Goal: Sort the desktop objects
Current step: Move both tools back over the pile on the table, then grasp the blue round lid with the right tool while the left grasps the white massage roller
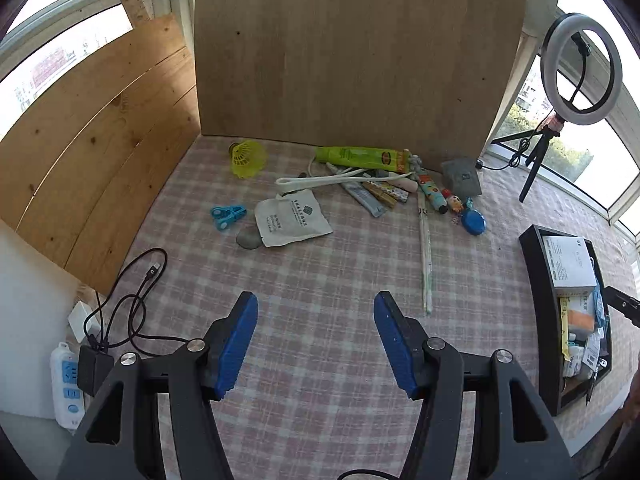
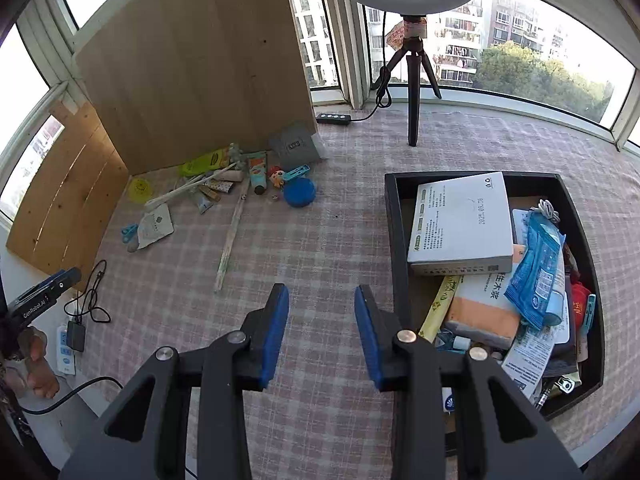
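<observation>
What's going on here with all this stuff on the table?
A person is tidying a desk with a two-finger gripper in each hand. The left gripper and right gripper are both open and empty, above the checked tablecloth. The black tray already holds a white box and other packets. A yellow shuttlecock, blue clip and white sachet are still loose by the wooden board.

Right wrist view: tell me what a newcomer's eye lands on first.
The black tray on the right, heaped with packets under a big white box, grabs the eye first. Next comes the scatter of small things on the checked cloth by the wooden board, with a round blue case and a yellow shuttlecock standing out. The right tongs hang open and empty over bare cloth.
</observation>
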{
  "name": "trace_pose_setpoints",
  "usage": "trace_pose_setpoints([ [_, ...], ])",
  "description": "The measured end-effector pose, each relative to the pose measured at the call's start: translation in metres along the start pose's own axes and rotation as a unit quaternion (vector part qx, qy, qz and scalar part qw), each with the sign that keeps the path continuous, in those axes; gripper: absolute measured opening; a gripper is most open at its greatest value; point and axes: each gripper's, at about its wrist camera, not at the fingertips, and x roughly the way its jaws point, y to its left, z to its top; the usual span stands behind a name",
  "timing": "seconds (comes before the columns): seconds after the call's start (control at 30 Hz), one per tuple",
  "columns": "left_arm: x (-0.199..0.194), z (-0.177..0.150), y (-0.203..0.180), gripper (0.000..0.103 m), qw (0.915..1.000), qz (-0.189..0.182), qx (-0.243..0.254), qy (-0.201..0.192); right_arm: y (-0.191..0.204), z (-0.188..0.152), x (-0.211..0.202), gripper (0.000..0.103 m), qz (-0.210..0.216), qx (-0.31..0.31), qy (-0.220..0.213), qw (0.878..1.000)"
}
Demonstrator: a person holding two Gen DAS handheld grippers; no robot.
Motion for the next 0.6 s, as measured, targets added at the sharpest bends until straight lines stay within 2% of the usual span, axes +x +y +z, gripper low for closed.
trace_pose_setpoints([
  [0.1,0.013,0.007,0.021,0.058,0.9998,0.009,-0.018,0.007,0.006,0.007,0.012,0.044,-0.008,-0.008,0.001,1.000],
  [0.27,0.048,0.019,0.029,0.067,0.9994,0.008,-0.026,0.021,0.014,0.022,0.043,0.055,-0.011,-0.025,0.013,1.000],
  [0.37,0.072,0.026,0.026,0.067,0.9989,0.011,-0.027,0.037,0.015,0.032,0.065,0.055,-0.010,-0.022,0.029,0.999],
  [0.53,0.107,0.033,0.029,0.068,0.9963,-0.003,-0.056,0.066,0.015,0.047,0.100,0.056,-0.009,-0.019,0.049,0.999],
  [0.6,0.120,0.037,0.027,0.068,0.9958,0.005,-0.055,0.073,0.016,0.053,0.114,0.056,-0.011,-0.020,0.059,0.998],
])
